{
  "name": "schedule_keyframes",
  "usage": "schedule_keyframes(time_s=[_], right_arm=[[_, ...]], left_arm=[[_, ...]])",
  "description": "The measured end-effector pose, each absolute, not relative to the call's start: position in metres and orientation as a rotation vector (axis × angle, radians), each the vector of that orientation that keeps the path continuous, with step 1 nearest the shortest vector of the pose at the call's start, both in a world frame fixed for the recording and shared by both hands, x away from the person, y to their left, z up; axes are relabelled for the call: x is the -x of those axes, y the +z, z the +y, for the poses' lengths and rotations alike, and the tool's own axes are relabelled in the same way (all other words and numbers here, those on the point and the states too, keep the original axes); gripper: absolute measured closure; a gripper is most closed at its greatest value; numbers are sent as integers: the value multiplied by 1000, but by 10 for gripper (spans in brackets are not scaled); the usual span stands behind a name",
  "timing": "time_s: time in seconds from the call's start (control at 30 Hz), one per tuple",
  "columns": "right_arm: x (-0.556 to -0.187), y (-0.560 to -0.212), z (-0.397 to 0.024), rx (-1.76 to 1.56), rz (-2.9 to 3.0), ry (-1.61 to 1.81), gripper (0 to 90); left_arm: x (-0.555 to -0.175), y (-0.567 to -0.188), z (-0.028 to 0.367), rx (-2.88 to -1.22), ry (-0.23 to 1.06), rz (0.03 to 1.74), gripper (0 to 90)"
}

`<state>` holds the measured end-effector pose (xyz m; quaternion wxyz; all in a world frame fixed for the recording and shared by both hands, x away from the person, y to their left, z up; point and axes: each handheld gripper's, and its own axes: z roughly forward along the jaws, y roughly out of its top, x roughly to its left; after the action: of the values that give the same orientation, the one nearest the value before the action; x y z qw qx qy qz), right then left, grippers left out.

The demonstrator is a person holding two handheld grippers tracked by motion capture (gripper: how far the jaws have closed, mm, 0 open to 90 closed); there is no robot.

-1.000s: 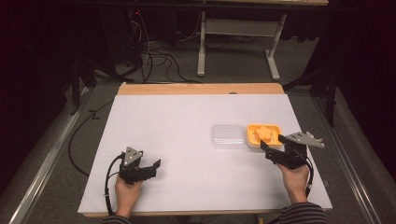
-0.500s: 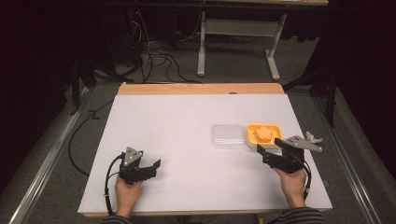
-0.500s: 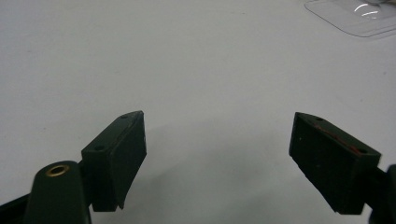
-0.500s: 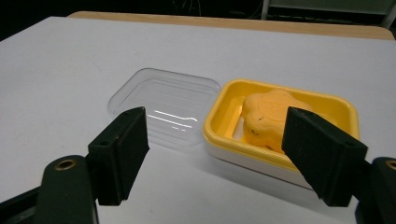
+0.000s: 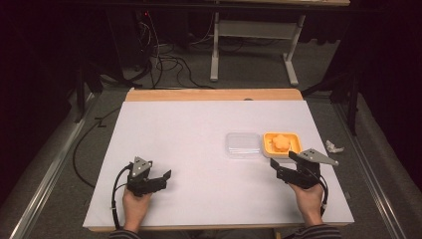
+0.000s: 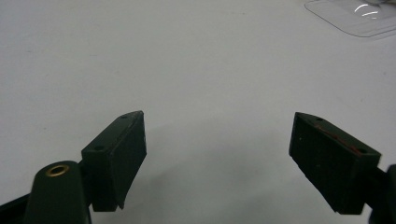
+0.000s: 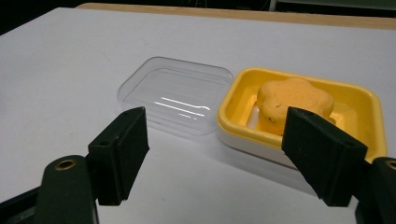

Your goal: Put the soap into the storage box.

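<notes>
Retreating toward the person, the right gripper (image 5: 279,168) is now sitting just short of the yellow soap dish (image 5: 293,144), whereas a second earlier it was reaching over the dish's near edge; the left gripper (image 5: 160,179) is resting unchanged, well away from the dish. Both grippers are standing released, jaws spread and holding nothing. Inside the dish, a matte orange flower-shaped soap (image 7: 294,103) is lying, so the placing appears done. Touching the dish's left side, the clear, glossy, rounded-rectangular lid (image 7: 176,96) is lying open on the white desk (image 5: 189,134), so closing probably remains.
</notes>
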<state>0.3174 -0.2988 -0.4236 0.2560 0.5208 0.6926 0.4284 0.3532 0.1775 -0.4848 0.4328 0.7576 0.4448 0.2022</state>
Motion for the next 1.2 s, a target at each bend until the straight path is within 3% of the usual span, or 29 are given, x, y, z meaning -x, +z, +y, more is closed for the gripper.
schedule_keyframes(time_s=[1.2], right_arm=[[-318, -452, -276, -1386, 1944, 1128, 233]], left_arm=[[-353, -485, 178, -1886, 503, 1108, 192]])
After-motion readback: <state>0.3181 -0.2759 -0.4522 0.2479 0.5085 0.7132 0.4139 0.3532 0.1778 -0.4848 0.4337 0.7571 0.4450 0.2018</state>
